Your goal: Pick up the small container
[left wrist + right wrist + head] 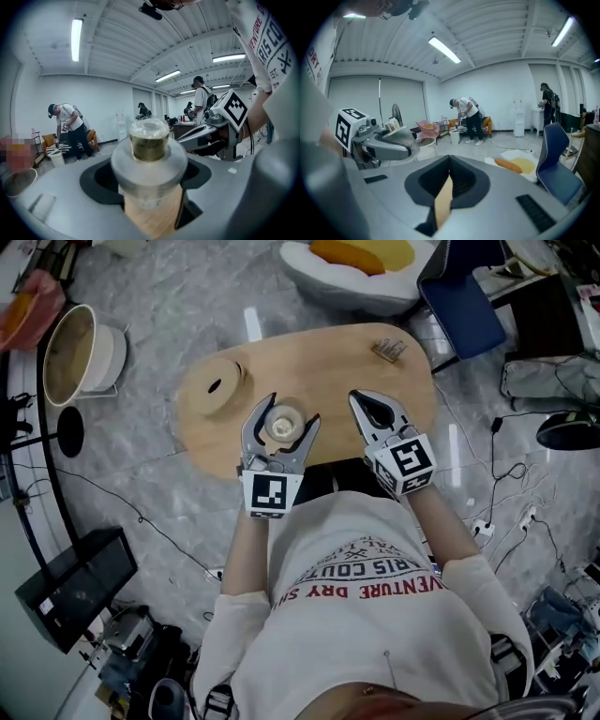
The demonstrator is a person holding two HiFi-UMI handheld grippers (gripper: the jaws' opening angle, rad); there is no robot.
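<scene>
The small container is a clear lidded cup of yellowish stuff standing upright at the near edge of the oval wooden table. My left gripper has a jaw on each side of it and holds it. In the left gripper view the container fills the middle between the grey jaws, with wood showing below it. My right gripper hovers over the table just right of it, shut and empty. Only a thin slit of wood shows between its jaws. The left gripper is visible at left in the right gripper view.
On the table lie a round wooden disc with a hole at far left and a small clip-like object at far right. On the floor are a pale bucket, a blue chair, a black box and cables. People stand far off.
</scene>
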